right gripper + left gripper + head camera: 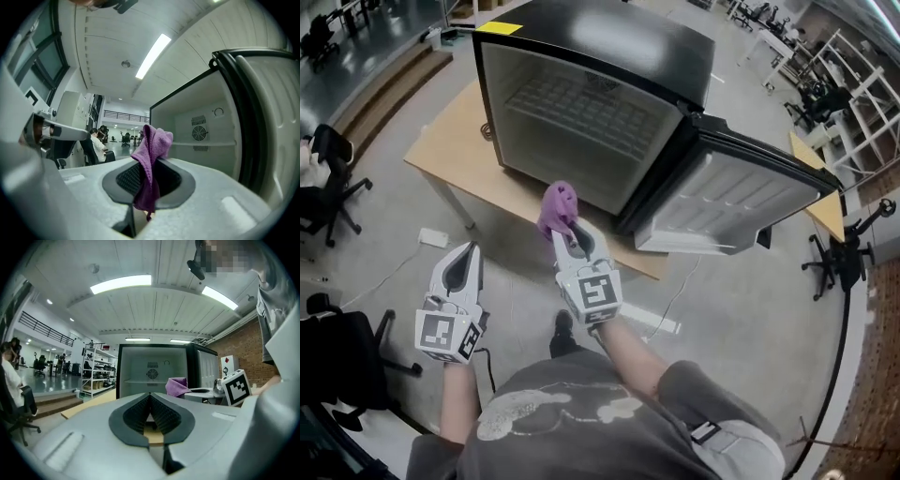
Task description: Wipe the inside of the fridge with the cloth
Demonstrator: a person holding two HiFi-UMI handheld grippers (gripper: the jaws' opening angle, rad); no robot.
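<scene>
One cloth (557, 207), judged soft and light, sits at frame centre, pinched by a fold in my right hand-held gripper (567, 236), short of the fridge (581, 112); my left hand-held gripper (467, 253) is pressed together, empty.

Purple for the cloth (557, 208). Black on the fridge (609, 56) shell, white inside, with a yellow sticker (500, 28) on top. White liner and black rim on the door (741, 202). Pale wood for the table (450, 155). Light grey on the left gripper (469, 248) and right gripper (566, 231), dark grey ribbed pads (164, 416), black-and-white square markers (598, 291). Grey for the floor (741, 309) and shirt (581, 441), the latter with a pale blotchy print. Red-brown brick on the wall (243, 341).
</scene>
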